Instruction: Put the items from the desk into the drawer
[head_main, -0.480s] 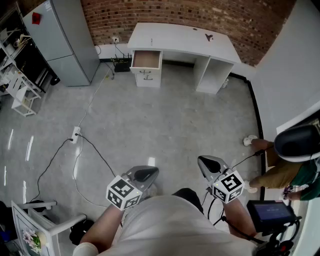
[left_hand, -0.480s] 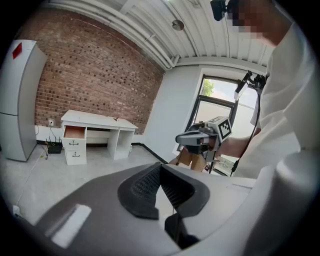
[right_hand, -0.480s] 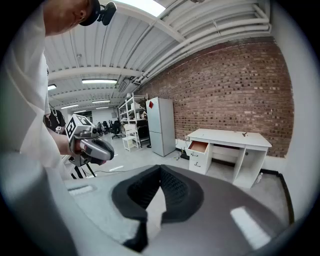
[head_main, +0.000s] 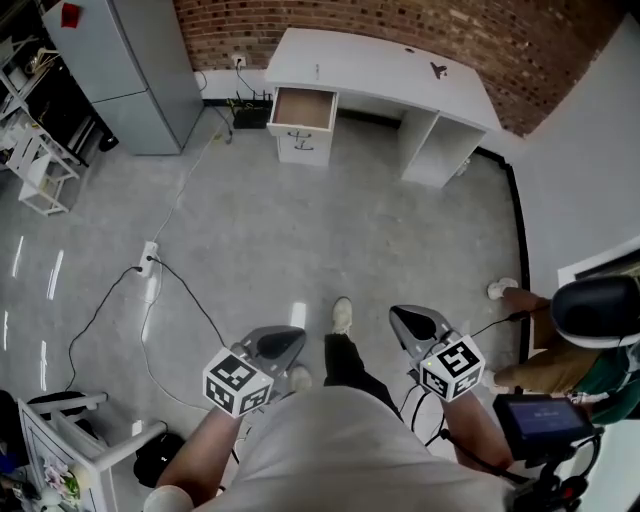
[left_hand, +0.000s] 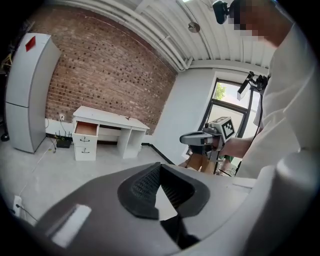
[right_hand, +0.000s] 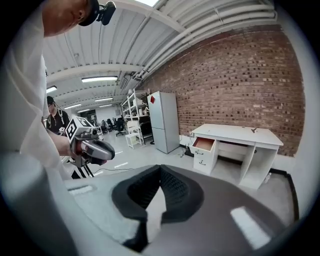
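The white desk (head_main: 380, 62) stands against the brick wall far ahead, its top left drawer (head_main: 303, 108) pulled open. A small dark item (head_main: 437, 69) lies on the desktop near its right end. Both grippers are held at waist height, far from the desk, with nothing in them. My left gripper (head_main: 287, 340) is shut, its pads meeting at the tip (left_hand: 160, 165). My right gripper (head_main: 408, 320) is shut too, its pads (right_hand: 160, 168) closed on nothing. The desk (left_hand: 111, 118) and its drawer (left_hand: 86, 129) show small in the left gripper view; the desk (right_hand: 239, 134) and drawer (right_hand: 205, 144) also show in the right gripper view.
A grey cabinet (head_main: 130, 70) stands left of the desk. A power strip (head_main: 150, 258) and cables lie on the floor at the left. A white chair (head_main: 60, 440) is near my left side. Another person (head_main: 590, 330) stands at the right with a screen on a stand (head_main: 545, 420).
The person has stepped forward: a shoe now shows ahead of the body, and the desk has shifted slightly right in the head view. Both grippers stay shut and empty.
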